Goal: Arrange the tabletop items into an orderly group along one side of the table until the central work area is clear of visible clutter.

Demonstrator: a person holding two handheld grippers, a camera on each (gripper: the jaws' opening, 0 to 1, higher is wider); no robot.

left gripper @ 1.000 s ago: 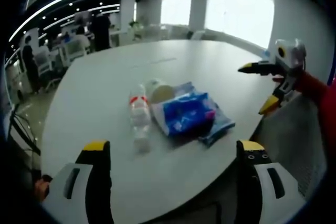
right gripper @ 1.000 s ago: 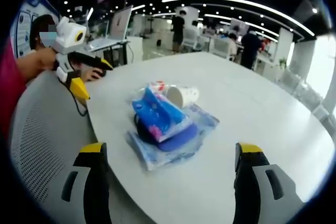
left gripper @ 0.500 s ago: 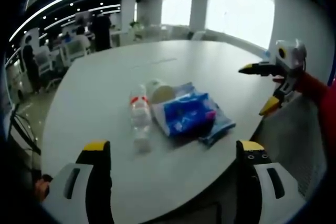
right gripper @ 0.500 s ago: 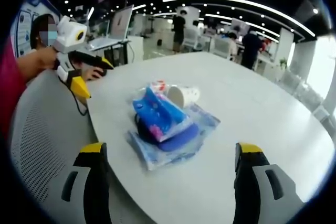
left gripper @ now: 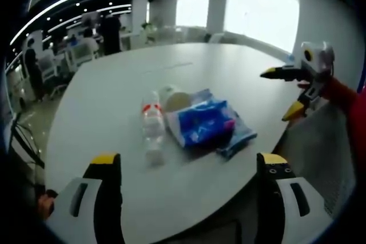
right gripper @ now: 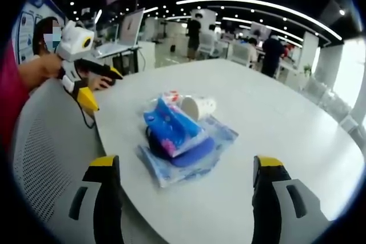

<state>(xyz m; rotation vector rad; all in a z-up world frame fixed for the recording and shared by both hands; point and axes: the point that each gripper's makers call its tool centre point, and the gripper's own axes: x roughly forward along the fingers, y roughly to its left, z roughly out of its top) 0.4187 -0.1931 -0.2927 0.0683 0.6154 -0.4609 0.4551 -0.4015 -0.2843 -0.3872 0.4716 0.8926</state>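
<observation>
Both the left gripper (left gripper: 186, 167) and right gripper (right gripper: 186, 167) hover with jaws spread wide, holding nothing. On the white table (left gripper: 114, 90), a plastic bottle (left gripper: 151, 125), paper cup (right gripper: 198, 107) and blue tissue pack (left gripper: 201, 123) cluster near its edge, the pack resting on what may be a dark cap (right gripper: 191, 151).

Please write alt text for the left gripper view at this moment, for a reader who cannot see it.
A clear plastic bottle with a red band lies on its side on a round white table, beside a tipped white paper cup and a blue plastic packet. The left gripper hangs open near the table edge, and the right gripper is open at right.
</observation>
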